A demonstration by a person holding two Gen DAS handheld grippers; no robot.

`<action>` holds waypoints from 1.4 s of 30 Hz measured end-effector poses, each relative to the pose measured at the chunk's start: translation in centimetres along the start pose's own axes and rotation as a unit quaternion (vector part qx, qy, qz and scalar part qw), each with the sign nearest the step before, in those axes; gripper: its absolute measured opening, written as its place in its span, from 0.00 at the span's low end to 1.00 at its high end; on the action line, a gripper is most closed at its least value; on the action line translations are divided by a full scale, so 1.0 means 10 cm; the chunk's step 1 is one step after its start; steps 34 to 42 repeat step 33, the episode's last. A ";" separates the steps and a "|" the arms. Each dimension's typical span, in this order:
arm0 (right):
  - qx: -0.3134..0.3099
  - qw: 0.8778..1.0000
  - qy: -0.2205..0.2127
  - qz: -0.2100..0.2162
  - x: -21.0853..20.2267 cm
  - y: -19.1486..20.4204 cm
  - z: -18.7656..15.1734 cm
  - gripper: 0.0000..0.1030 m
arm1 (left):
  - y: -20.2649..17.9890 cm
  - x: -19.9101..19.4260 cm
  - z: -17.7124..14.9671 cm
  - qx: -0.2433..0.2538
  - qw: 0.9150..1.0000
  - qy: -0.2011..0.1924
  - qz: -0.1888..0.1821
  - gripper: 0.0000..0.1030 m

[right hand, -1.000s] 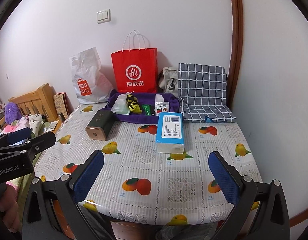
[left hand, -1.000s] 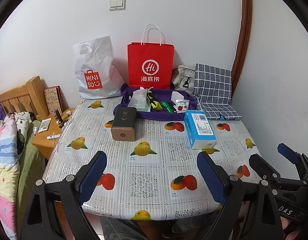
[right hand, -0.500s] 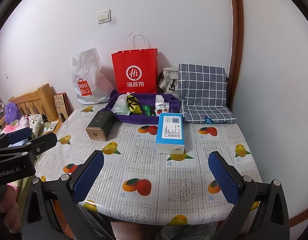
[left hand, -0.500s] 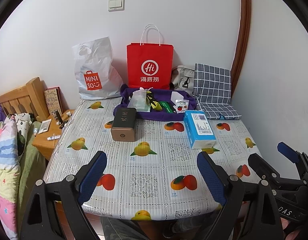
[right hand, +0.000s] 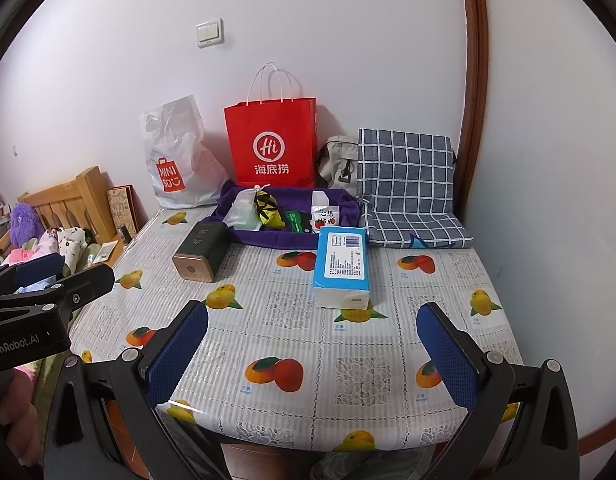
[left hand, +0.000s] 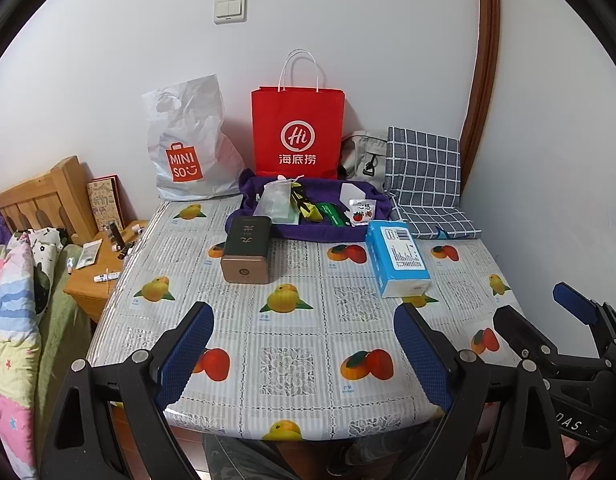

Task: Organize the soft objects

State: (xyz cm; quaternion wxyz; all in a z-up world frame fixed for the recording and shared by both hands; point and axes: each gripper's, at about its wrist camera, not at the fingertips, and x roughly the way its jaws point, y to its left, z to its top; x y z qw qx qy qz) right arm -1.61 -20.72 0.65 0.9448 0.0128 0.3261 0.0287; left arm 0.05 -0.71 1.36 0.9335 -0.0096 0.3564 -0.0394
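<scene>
A blue tissue pack [left hand: 398, 258] [right hand: 342, 268] lies on the fruit-print table [left hand: 291, 344] [right hand: 348, 376], right of centre. A purple cloth tray [left hand: 336, 232] [right hand: 275, 236] behind it holds several small packets. A grey checked cushion [left hand: 424, 184] [right hand: 406, 184] leans at the back right. A dark box with a gold end [left hand: 247, 249] [right hand: 201, 251] lies left of centre. My left gripper [left hand: 303, 344] is open and empty over the table's near edge. My right gripper [right hand: 314, 348] is open and empty, also at the near edge.
A red paper bag [left hand: 297, 132] [right hand: 273, 144], a white Miniso bag [left hand: 187, 148] [right hand: 175, 160] and a beige bag [left hand: 364, 156] stand against the back wall. A wooden nightstand [left hand: 95, 276] and a bed with bedding [left hand: 11, 292] lie left of the table.
</scene>
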 end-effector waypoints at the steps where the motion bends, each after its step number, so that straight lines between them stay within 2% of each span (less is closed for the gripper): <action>1: 0.000 1.000 0.000 0.000 0.00 0.00 0.00 1.00 | 0.01 0.00 0.02 0.001 1.000 0.000 0.000 0.89; 42: -0.003 1.000 0.001 0.001 0.02 -0.02 0.00 1.00 | -0.01 0.00 0.03 0.003 1.000 0.002 -0.001 0.89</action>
